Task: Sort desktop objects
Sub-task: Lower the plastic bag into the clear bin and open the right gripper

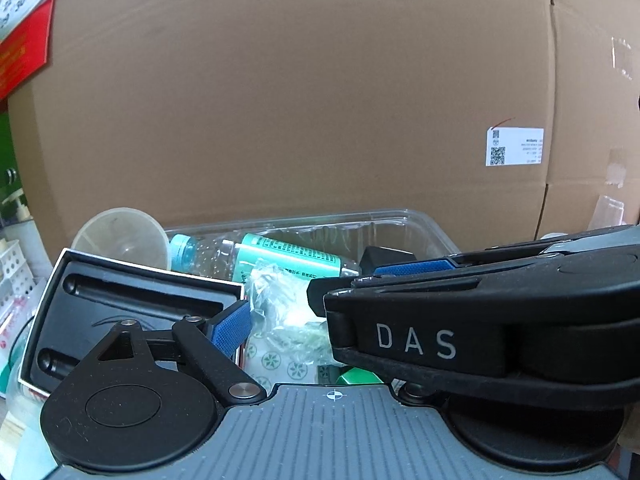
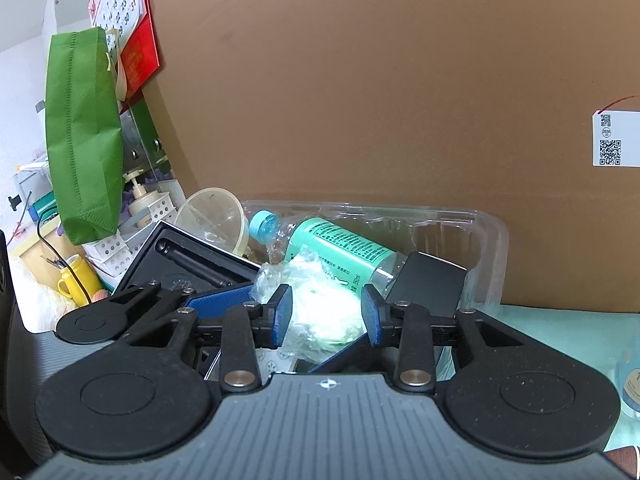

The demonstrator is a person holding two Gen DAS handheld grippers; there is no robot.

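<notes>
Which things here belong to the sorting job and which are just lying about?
Job: clear plastic tray; green-labelled plastic bottle; crumpled clear plastic bag; black moulded box insert; translucent funnel.

Lying about: brown cardboard box; green fabric bag; yellow mug; wall calendar.

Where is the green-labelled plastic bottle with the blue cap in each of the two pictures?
Left wrist view: the bottle lies centre, inside the clear tray.
Right wrist view: the bottle lies centre, cap pointing left, in the same tray.
Shared landmark: the white QR sticker on the cardboard box.
</notes>
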